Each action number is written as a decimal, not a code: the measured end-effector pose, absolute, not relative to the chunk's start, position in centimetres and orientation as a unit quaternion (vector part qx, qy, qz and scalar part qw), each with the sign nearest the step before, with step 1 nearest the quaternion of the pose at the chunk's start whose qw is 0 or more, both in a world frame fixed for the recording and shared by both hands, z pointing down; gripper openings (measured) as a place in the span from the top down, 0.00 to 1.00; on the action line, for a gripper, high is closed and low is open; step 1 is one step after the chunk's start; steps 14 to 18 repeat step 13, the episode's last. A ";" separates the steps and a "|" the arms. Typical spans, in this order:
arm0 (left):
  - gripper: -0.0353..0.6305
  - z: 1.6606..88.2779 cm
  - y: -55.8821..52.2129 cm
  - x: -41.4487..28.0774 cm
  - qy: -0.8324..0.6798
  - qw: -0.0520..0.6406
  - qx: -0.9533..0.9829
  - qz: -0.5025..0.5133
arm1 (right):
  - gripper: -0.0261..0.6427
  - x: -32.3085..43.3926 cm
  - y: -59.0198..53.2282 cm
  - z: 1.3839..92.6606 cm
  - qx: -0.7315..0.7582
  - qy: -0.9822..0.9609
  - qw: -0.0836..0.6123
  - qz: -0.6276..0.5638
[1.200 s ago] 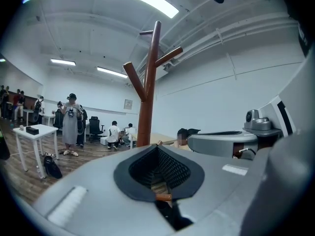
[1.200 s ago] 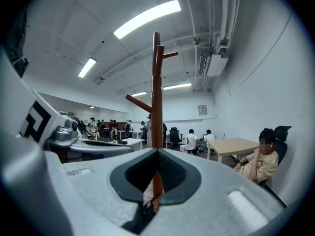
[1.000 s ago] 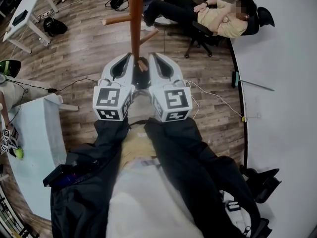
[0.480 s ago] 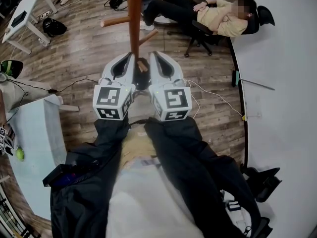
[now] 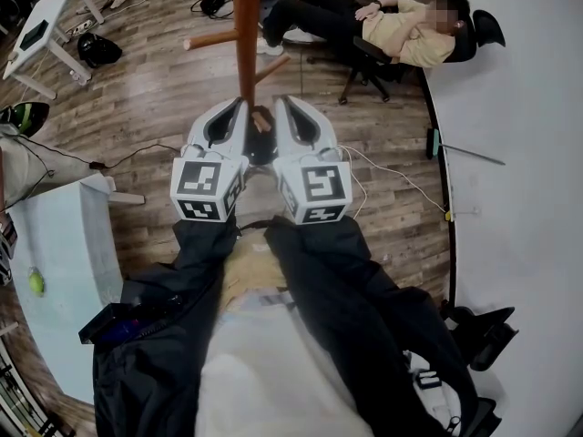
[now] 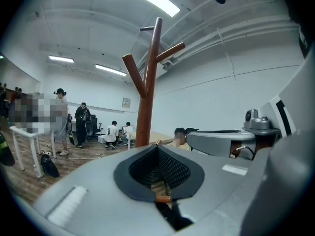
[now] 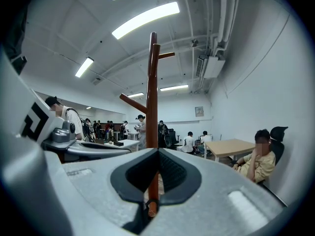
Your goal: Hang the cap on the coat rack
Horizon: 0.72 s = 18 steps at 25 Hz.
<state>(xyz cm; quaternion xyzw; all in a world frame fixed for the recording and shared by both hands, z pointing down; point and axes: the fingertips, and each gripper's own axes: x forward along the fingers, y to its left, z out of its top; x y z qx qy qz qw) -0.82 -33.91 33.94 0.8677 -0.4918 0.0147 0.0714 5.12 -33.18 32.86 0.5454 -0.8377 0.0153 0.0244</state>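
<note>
Coat rack [image 5: 246,35]: upright reddish-brown wooden pole (angled pegs, rounded tips).

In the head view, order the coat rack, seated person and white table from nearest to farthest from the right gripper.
1. Coat rack, just ahead of the right gripper.
2. Seated person, ahead to the right.
3. White table, far left.

Right claw [image 7: 157,150] closed (tips touching), seemingly empty, coat rack [image 7: 152,97] upright beyond

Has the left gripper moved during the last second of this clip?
No. The left gripper sits where it was, just left of the coat rack pole near its base; only the head view drifted slightly.
</note>
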 end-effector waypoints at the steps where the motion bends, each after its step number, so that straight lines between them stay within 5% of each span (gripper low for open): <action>1: 0.95 34.1 -33.9 -0.8 -0.491 0.072 0.868 0.015 | 0.97 5.1 -33.1 33.0 0.546 -0.837 0.024 0.016; 18: 0.95 34.1 -34.1 -0.4 -0.491 0.087 0.867 0.015 | 0.97 5.5 -33.1 33.4 0.549 -0.835 0.031 0.023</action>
